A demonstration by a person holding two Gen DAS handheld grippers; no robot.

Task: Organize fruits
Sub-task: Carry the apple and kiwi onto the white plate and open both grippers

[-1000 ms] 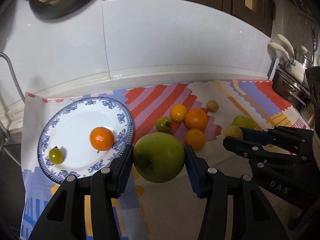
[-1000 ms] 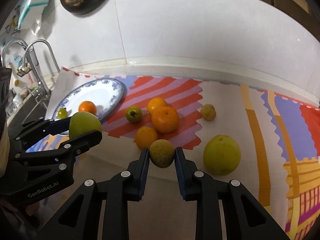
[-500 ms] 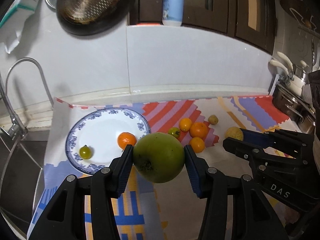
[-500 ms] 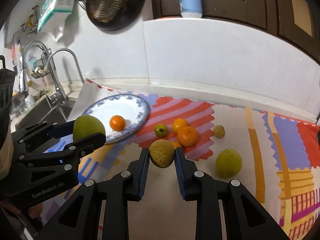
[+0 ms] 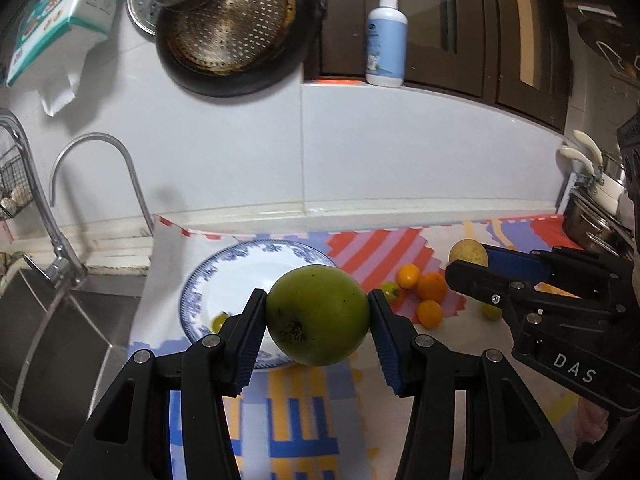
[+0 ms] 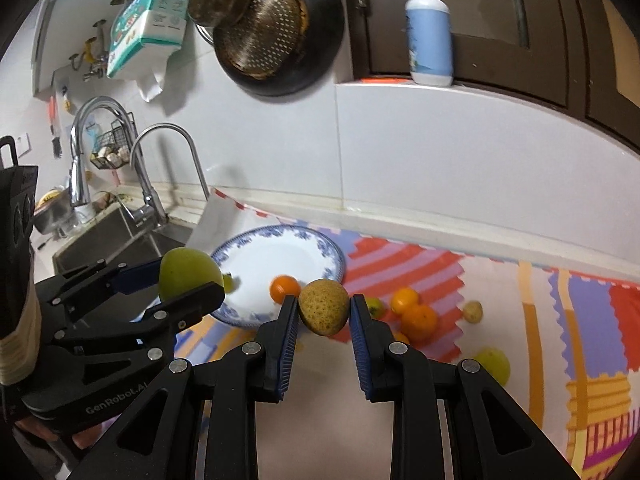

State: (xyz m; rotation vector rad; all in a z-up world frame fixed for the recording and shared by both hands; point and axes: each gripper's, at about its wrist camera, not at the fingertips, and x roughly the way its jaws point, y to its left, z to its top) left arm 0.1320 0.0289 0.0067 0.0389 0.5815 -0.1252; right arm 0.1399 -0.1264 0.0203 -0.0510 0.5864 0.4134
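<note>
Our left gripper (image 5: 318, 316) clamps the green apple (image 5: 318, 314), our right gripper (image 6: 324, 312) the speckled fruit (image 6: 324, 306); we lower both gently onto the plate (image 6: 320, 246) at 11 o'clock.

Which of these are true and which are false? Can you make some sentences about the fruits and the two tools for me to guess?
1. The left tool holds a big green fruit. True.
2. The right tool is empty. False: it grips a speckled yellow fruit.
3. The plate has a blue pattern on its rim. True.
4. The plate holds no fruit. False: an orange fruit sits on it.
5. A pump bottle stands on the ledge above the counter. True.
</note>
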